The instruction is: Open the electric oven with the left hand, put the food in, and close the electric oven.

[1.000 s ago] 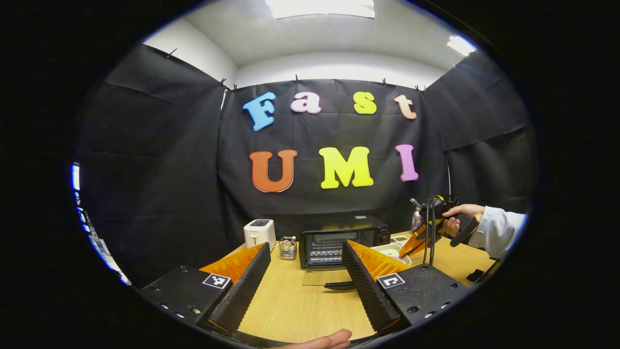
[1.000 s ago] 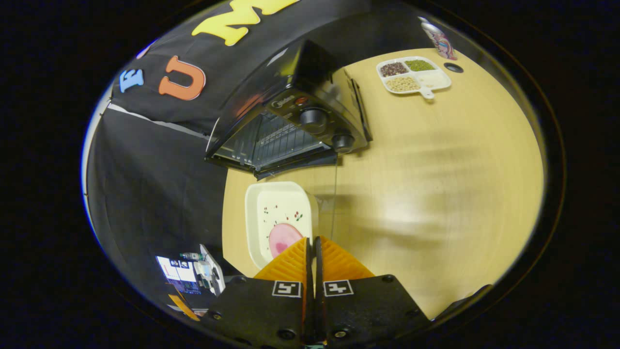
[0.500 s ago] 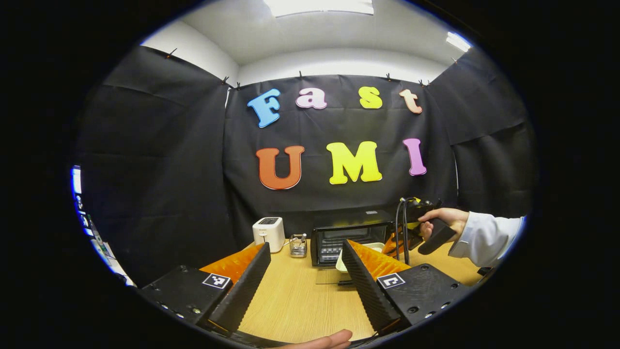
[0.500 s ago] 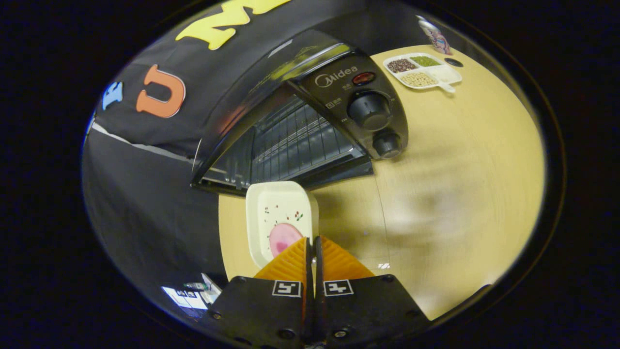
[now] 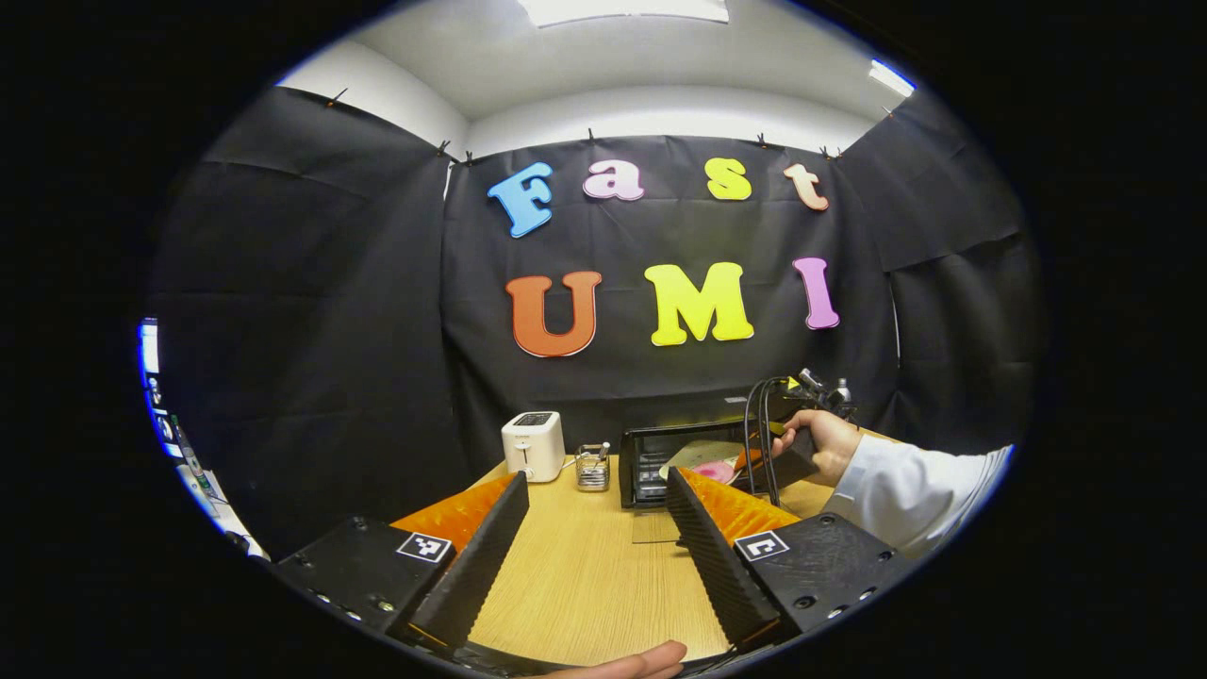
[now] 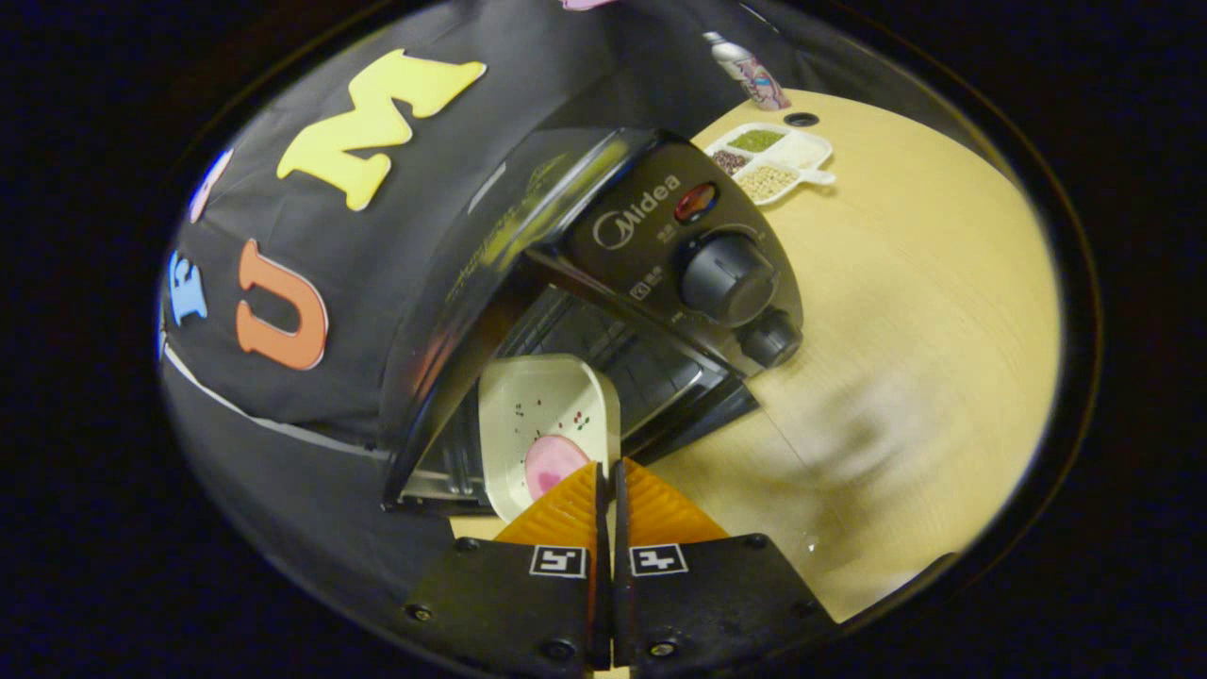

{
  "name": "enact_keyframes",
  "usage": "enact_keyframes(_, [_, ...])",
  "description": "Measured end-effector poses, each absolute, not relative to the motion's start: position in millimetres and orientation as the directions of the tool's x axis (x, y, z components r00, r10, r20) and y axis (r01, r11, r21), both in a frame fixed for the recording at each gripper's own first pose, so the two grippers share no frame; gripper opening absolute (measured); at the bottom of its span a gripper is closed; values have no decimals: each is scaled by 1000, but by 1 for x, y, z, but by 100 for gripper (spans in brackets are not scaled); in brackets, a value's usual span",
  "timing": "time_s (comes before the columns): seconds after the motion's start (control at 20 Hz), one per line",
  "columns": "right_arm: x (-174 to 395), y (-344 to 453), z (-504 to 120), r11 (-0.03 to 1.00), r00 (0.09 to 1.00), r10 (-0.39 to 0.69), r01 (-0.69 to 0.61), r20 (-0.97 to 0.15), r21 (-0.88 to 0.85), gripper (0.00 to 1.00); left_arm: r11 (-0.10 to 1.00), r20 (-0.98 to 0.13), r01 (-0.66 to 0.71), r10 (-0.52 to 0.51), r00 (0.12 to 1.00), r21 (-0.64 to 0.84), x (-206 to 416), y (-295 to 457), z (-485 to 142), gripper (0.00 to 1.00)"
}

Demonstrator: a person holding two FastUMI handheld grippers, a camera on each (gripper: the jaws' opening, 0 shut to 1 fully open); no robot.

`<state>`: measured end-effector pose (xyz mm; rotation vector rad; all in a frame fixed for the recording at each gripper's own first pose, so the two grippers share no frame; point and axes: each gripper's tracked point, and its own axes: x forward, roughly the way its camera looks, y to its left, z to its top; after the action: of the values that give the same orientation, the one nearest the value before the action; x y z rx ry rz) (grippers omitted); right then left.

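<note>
Cream dish (image 6: 547, 415), long axis toward twelve o'clock, enters the oven (image 6: 603, 283); right gripper (image 6: 608, 471) clamps its rim, left gripper (image 5: 585, 528) spread wide.

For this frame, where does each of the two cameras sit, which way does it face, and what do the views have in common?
Left gripper view: rides the left gripper, held back and level over the table, facing the oven; a fingertip shows at the bottom, and farther off the hand holding the right gripper.
Right gripper view: rides the right gripper, tilted at the oven mouth, fingers pinching the dish.
Shared: oven, dish with pink food, table.
</note>
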<state>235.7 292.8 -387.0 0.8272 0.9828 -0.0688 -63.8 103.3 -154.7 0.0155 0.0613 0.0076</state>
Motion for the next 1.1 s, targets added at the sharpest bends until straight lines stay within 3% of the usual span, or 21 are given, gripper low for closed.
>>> enact_keyframes(0.25, [269, 306, -389, 592, 678, 272, 441, -682, 675, 2, 1000, -59, 7, -7, 998, 0, -61, 106, -160, 93])
enact_keyframes(0.6, [282, 324, -422, 541, 713, 221, 478, -665, 692, 5, 1000, -91, 0, -2, 996, -21, -56, 116, -180, 93])
enact_keyframes(0.65, [285, 326, -423, 534, 726, 217, 472, -653, 702, 2, 1000, -98, -3, 0, 995, -27, -57, 119, -182, 93])
enact_keyframes(0.9, [296, 322, -409, 545, 831, 171, 367, -529, 754, 11, 998, -98, -24, 18, 995, -58, -59, 130, -185, 93])
enact_keyframes(1.1, [300, 326, -396, 502, 906, 152, 274, -396, 820, 10, 997, -111, -23, 15, 994, -73, -60, 130, -190, 94])
